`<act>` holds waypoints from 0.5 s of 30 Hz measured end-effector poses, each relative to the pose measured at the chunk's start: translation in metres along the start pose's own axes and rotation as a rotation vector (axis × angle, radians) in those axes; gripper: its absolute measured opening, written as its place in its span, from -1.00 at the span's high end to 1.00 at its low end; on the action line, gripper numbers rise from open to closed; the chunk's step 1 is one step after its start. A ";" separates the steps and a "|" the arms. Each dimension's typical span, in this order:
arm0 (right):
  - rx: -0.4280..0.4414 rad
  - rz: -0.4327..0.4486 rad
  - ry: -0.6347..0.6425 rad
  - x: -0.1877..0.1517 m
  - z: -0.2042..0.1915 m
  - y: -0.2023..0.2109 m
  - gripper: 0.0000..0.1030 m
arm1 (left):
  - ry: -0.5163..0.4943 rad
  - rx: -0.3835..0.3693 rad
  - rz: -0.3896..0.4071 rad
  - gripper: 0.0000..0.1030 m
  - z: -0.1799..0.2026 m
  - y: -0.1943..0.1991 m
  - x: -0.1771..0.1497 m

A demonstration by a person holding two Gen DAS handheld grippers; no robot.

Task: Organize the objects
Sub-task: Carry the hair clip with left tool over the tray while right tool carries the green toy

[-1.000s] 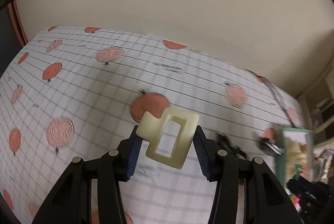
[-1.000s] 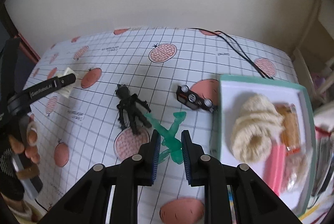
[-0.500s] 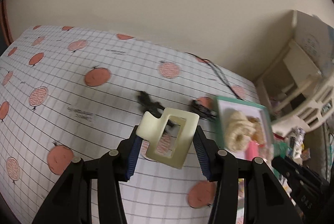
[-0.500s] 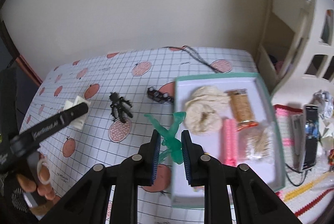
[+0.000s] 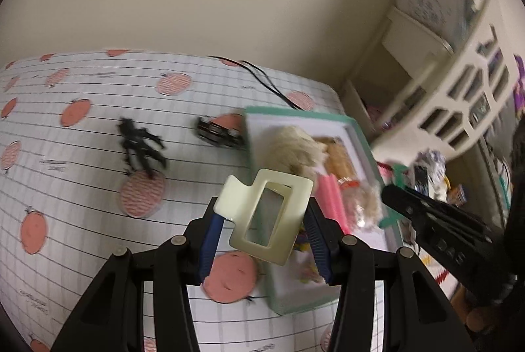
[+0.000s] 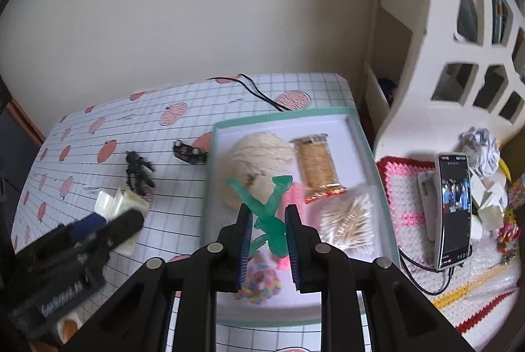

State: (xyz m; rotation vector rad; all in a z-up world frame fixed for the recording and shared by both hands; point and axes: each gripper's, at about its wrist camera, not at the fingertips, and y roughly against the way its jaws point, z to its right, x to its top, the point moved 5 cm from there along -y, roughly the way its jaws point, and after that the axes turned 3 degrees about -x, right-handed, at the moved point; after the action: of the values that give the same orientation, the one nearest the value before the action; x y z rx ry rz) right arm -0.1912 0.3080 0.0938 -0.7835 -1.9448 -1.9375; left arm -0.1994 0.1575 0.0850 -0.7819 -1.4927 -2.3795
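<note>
Left gripper (image 5: 264,225): fingers clamped on a cream hair clip (image 5: 266,219), one blue pad on each side. Clip stands up past the fingertips, tilted, its rectangular opening facing the camera. It is held in the air over the near left edge of the tray (image 5: 357,135).

Left of these fingers, on the tabletop (image 5: 82,174): black figure (image 5: 139,148) lying flat, well apart. Ahead and slightly left, a small black toy car (image 5: 218,132) just beside the tray's left wall. Picture is blurred here; fine detail cannot be told.

Ahead of the clip, inside the tray: cream scrunchie (image 5: 295,148), pink comb (image 5: 331,201) to its right.

Right gripper (image 6: 269,229): fingers narrow, gripping a green figure (image 6: 264,204) by its lower body. Its two upper limbs spread in a V above the fingertips. Figure is held in the air over the tray (image 6: 367,155), in front of the scrunchie (image 6: 259,155).

Left of the right fingers: left gripper's black body with the clip (image 6: 121,204), over the tabletop (image 6: 183,184) beside the tray. Beyond it, black figure (image 6: 137,169) and car (image 6: 190,151).

Right of the right fingers, in the tray: wrapped snack bar (image 6: 318,166), bag of cotton swabs (image 6: 347,217). Below the fingers, a colourful beaded thing (image 6: 261,283), blurred. Farther right, off the tray: phone (image 6: 452,207) on a crocheted mat (image 6: 403,204).
</note>
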 end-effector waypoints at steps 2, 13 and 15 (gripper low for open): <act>-0.009 -0.014 -0.010 -0.002 0.007 -0.007 0.57 | -0.035 0.006 -0.018 0.01 0.011 -0.008 -0.007; -0.043 -0.098 -0.003 -0.018 0.031 -0.047 0.57 | -0.071 -0.034 -0.115 0.01 0.042 -0.041 -0.046; -0.043 -0.113 -0.006 -0.020 0.034 -0.054 0.57 | -0.084 -0.015 -0.116 0.01 0.043 -0.043 -0.050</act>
State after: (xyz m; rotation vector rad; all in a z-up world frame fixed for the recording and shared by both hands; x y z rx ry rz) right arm -0.1996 0.3404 0.0357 -0.7052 -1.9972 -2.0495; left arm -0.1638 0.2104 0.0394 -0.8300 -1.5960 -2.4727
